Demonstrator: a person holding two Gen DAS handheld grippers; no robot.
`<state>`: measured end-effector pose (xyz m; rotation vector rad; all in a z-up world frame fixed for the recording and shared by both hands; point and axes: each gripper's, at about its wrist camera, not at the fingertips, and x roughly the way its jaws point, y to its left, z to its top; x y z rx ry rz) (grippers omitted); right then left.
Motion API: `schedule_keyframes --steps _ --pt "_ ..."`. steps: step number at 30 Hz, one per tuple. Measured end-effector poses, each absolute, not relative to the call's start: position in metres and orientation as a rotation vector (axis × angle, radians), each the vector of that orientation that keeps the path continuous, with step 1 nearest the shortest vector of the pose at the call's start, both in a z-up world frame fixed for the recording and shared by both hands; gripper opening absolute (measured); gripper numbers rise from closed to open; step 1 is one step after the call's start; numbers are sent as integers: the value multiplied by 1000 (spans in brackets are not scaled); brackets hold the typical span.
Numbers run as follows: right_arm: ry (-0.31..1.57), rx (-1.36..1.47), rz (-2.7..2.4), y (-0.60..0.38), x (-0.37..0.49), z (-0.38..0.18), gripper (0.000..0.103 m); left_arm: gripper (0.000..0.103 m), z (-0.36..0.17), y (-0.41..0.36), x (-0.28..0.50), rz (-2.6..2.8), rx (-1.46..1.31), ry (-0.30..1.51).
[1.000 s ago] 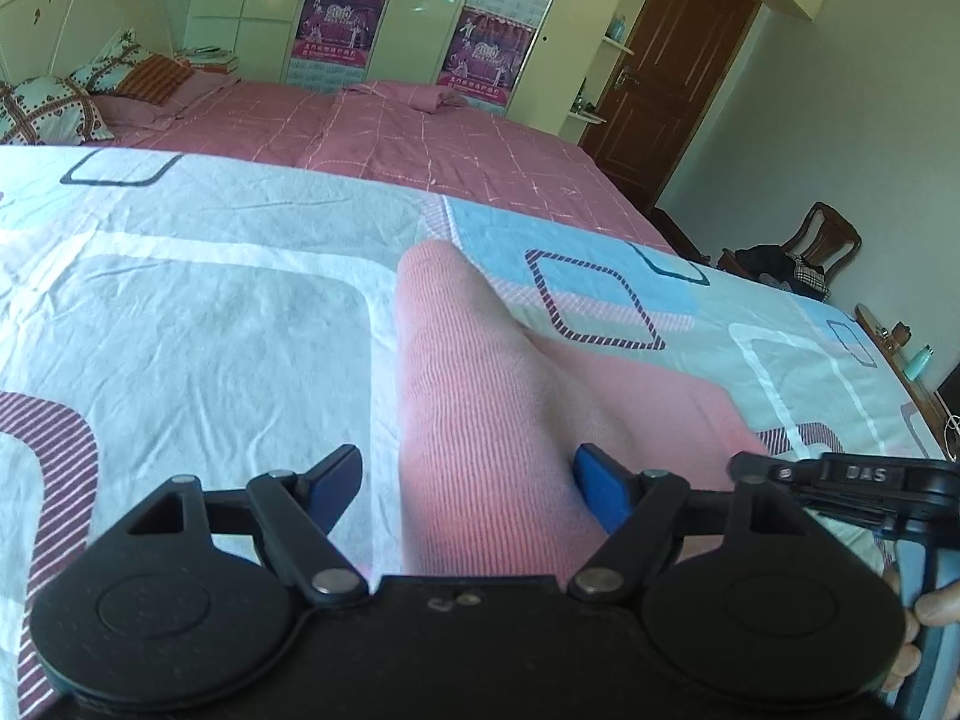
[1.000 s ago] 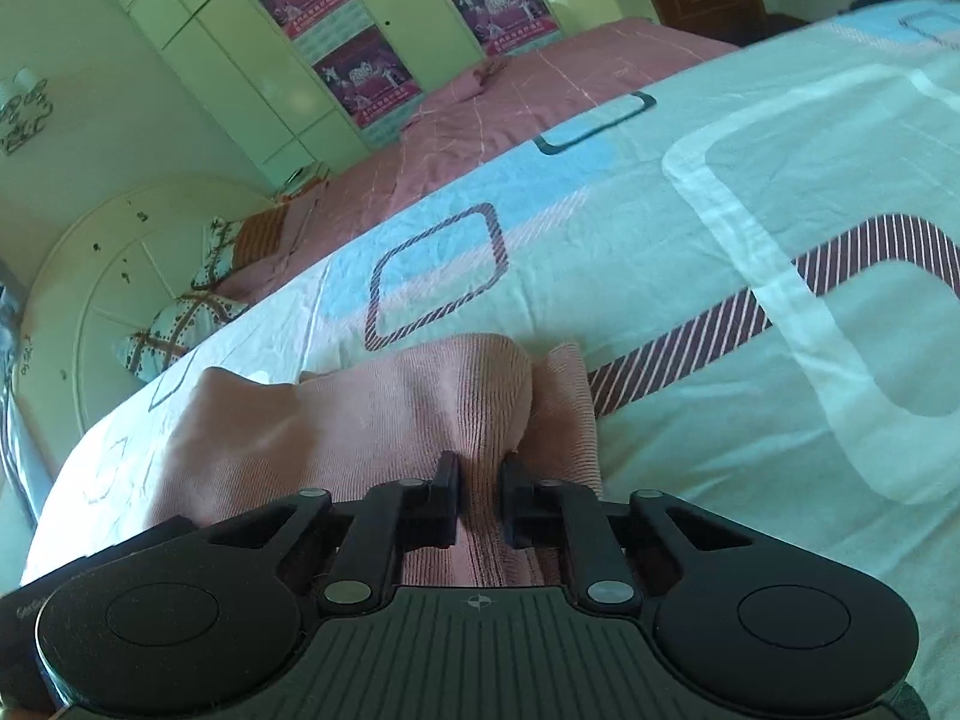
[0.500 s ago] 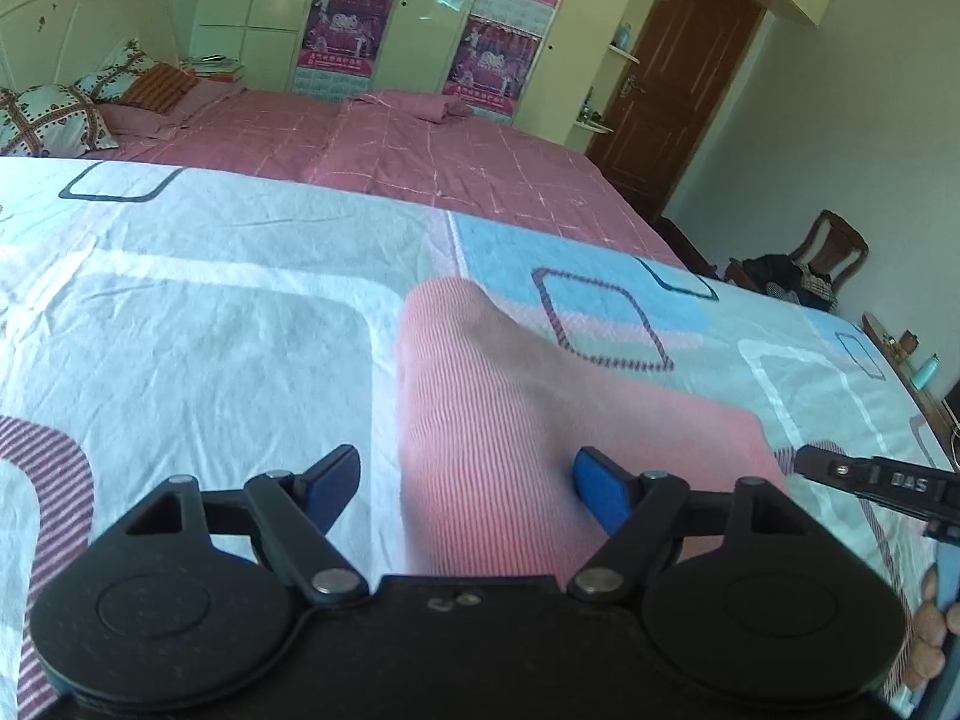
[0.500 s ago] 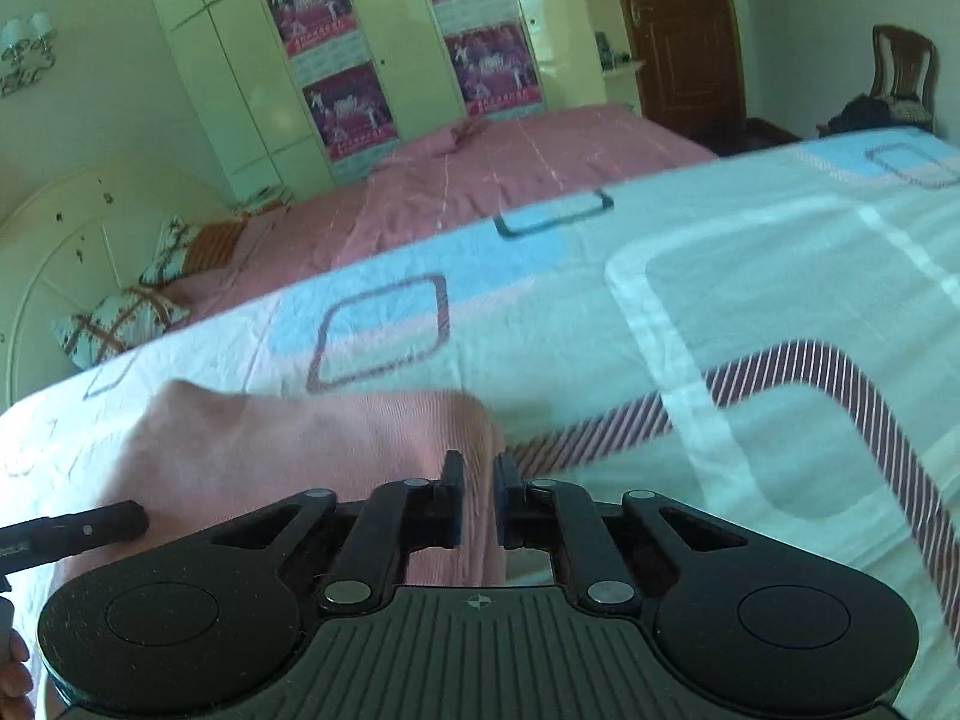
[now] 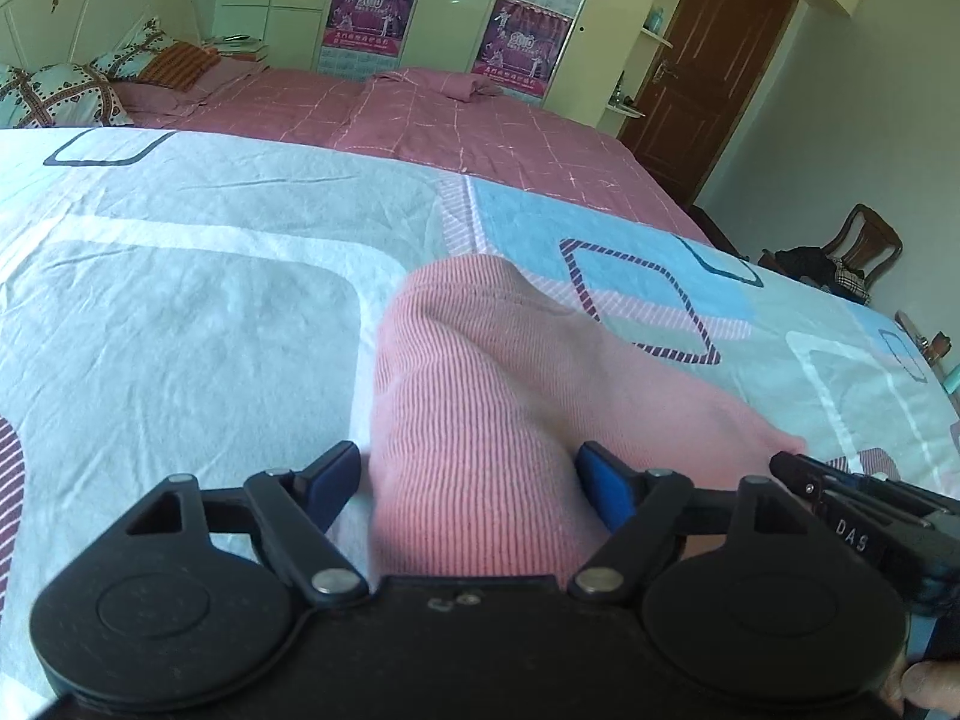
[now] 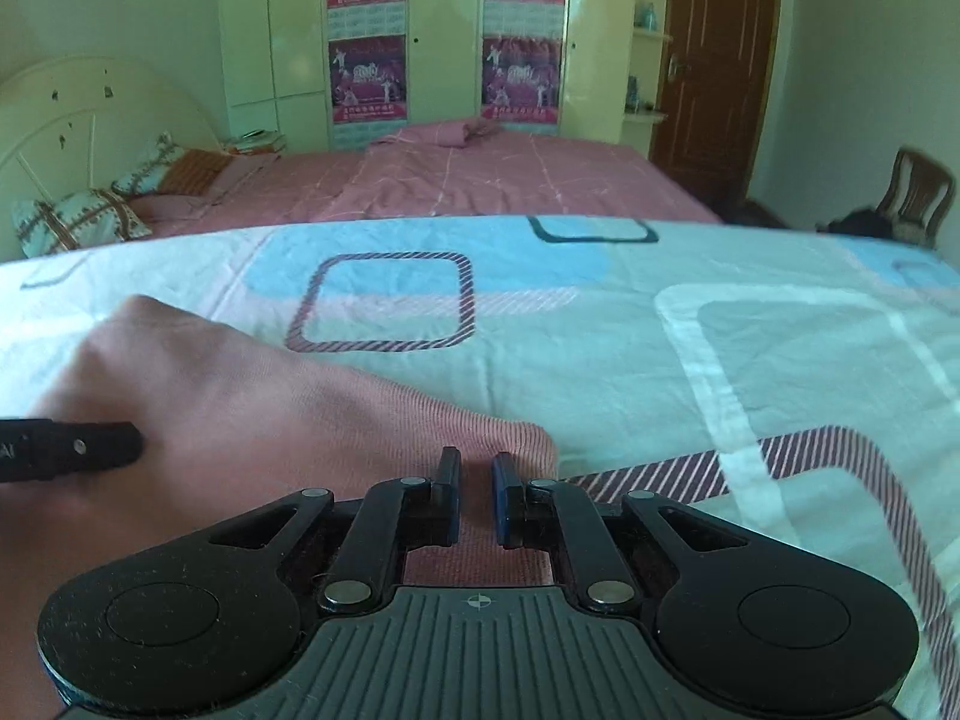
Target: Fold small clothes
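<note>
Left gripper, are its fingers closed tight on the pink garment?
No, the left gripper stands wide open, its blue fingers apart on either side of the pink garment.

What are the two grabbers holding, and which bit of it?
The right gripper pinches the pink ribbed garment by its near corner edge. The left gripper is open around the cloth, gripping nothing.

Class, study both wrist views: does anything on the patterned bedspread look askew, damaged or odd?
Nothing is damaged or spilled. The pink ribbed garment lies on the bedspread with its far end humped up rather than flat.
</note>
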<state>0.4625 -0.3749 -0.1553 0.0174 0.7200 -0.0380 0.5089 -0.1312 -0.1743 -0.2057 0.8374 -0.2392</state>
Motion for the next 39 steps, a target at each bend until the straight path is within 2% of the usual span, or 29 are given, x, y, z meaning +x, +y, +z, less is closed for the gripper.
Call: schedule_keyframes --steps 5,9,15,24,33,39 --pt "714 16 -39 -377 463 -160 8 80 -166 -129 508 -235 -204 858" --pt "710 97 10 -387 448 -135 8 76 -151 -121 494 -250 -203 844" --pt "690 107 120 -383 400 -111 8 76 -138 -106 447 -297 -174 798" --pt "797 104 75 -380 385 -143 8 79 -157 -108 422 -290 -177 855" --pt "749 91 139 -382 336 -110 8 76 -143 -98 389 -320 -175 859" --pt "787 87 147 -380 299 -117 8 78 -154 -99 370 -338 -181 896"
